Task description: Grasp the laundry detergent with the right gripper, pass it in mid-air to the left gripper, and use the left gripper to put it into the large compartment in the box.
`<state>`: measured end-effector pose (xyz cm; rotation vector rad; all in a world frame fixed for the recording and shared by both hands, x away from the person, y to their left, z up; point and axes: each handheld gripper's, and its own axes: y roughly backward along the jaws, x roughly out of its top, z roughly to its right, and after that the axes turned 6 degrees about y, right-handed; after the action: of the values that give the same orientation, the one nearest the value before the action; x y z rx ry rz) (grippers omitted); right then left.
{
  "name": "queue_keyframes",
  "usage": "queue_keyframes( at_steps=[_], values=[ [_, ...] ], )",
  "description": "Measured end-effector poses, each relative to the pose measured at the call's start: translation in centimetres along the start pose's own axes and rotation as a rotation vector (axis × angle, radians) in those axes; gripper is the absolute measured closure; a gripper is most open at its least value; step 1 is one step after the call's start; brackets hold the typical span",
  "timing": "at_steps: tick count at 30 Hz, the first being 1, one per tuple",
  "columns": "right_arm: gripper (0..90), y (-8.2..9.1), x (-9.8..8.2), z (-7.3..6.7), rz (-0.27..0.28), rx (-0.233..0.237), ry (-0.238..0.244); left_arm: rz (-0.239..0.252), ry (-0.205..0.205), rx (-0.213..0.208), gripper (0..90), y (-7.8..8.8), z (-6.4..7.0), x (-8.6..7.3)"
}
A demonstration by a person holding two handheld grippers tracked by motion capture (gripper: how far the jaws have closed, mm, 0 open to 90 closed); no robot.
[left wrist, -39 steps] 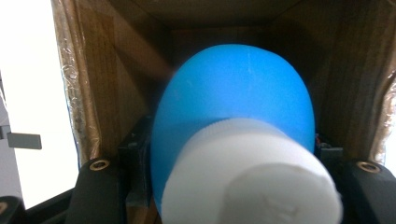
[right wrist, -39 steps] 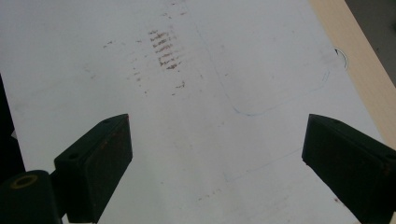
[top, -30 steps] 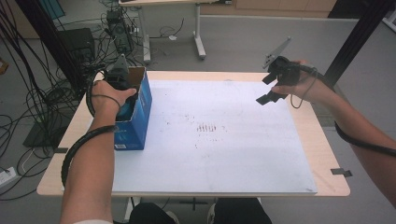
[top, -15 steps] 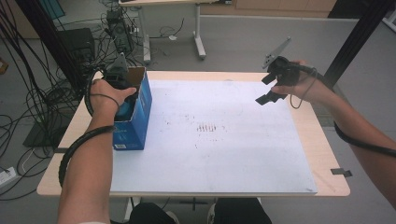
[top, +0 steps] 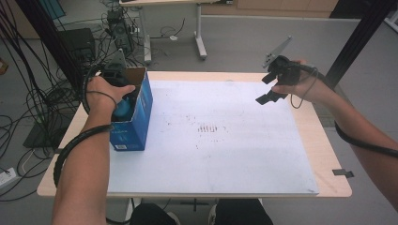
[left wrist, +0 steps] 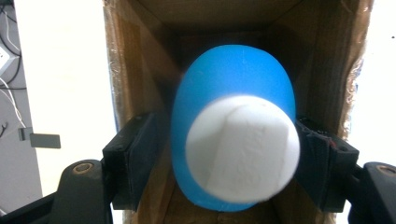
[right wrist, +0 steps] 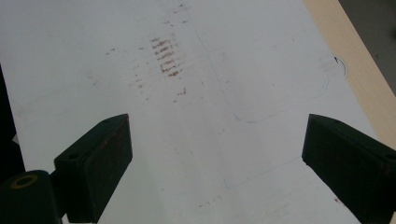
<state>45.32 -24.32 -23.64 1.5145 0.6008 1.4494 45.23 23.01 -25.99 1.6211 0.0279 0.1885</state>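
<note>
A blue cardboard box stands open-topped at the table's left edge. My left gripper reaches down into it from above. Inside lies a blue rounded object with a white flat end, also seen in the high view. It sits between the jaws of my left gripper, which have just been opening; the left pad stands clear of it. My right gripper hovers over the far right of the white sheet, and its jaws stand wide with nothing between them.
Brown smudges mark the sheet's middle, and faint blue outlines show in the right gripper view. A black tape piece lies on the wooden table at the right. Cables and equipment crowd the floor at the left.
</note>
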Motion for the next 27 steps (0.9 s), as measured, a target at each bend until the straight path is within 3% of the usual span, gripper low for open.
queue_keyframes(
  at_steps=[15, 27],
  values=[
    [8.3, -0.4, 0.0, 0.4, 0.004, 0.008, -0.017, 0.013, -0.016, -0.004, 25.8, 2.5, -0.2, -0.8],
    [8.2, -0.5, 0.5, 0.5, 0.000, 0.006, -0.009, 0.050, -0.054, -0.046, 21.5, 4.7, 0.6, -1.6]
  ],
)
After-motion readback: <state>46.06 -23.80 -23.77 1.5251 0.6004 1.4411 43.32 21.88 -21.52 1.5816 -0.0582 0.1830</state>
